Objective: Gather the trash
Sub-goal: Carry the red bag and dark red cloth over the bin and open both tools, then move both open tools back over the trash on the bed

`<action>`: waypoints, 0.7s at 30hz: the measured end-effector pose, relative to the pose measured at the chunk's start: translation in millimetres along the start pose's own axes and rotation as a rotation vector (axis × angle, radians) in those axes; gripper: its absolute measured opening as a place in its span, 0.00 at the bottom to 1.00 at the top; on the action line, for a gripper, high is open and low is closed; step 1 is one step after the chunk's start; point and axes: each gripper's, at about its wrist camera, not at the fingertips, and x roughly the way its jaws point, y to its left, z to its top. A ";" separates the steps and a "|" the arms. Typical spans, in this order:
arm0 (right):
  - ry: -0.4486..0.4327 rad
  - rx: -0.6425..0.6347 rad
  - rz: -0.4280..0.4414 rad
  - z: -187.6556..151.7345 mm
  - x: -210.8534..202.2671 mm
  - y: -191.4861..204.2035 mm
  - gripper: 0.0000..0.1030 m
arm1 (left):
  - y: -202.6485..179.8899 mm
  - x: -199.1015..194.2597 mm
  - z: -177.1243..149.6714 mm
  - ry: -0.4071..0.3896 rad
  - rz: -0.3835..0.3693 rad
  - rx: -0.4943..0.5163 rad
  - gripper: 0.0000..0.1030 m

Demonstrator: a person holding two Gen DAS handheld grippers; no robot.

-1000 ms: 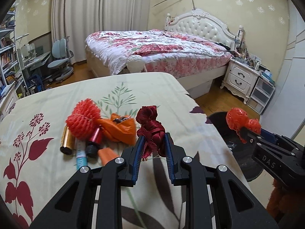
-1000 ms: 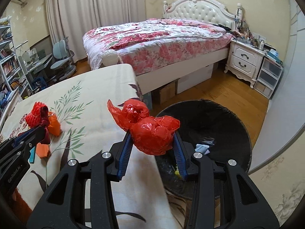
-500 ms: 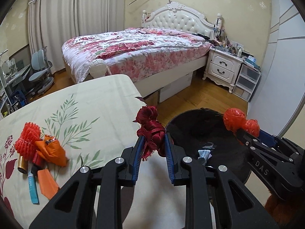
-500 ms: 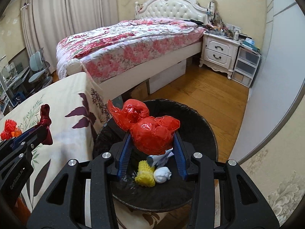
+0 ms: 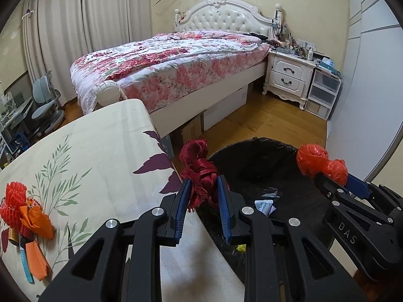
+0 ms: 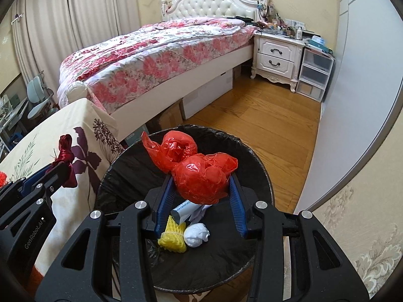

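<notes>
My left gripper (image 5: 202,186) is shut on a dark red ribbon bundle (image 5: 197,162), held at the table's right edge beside the black-lined trash bin (image 5: 264,156). My right gripper (image 6: 201,180) is shut on a crumpled red plastic bag (image 6: 201,173) and hangs over the bin (image 6: 121,181). Inside the bin lie a yellow foam net (image 6: 172,235), a white paper ball (image 6: 196,234) and a grey tube (image 6: 183,210). The right gripper (image 5: 332,176) with its red bag (image 5: 320,163) also shows in the left wrist view.
On the floral tablecloth (image 5: 100,151) at the left lie a red foam net (image 5: 13,198), orange wrappers (image 5: 35,221) and small tubes. A bed (image 6: 156,50), a white nightstand (image 6: 274,55) and plastic drawers (image 6: 314,73) stand beyond the wooden floor (image 6: 264,120).
Both grippers have swung right from over the table toward the bin, each keeping its load. The right gripper now hangs over the bin's inside; the left has reached the table's edge.
</notes>
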 end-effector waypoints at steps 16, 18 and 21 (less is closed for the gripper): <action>0.000 0.014 -0.048 0.0 9.3 -6.2 0.57 | 0.8 6.2 -0.6 0.004 0.025 -0.010 0.72; -0.005 0.013 -0.049 0.8 6.1 -5.2 0.59 | 4.0 2.9 -0.4 -0.004 0.045 -0.011 0.76; -0.020 0.003 -0.047 1.5 -1.1 -0.4 0.62 | 13.8 -5.0 -2.0 -0.011 0.064 -0.023 0.77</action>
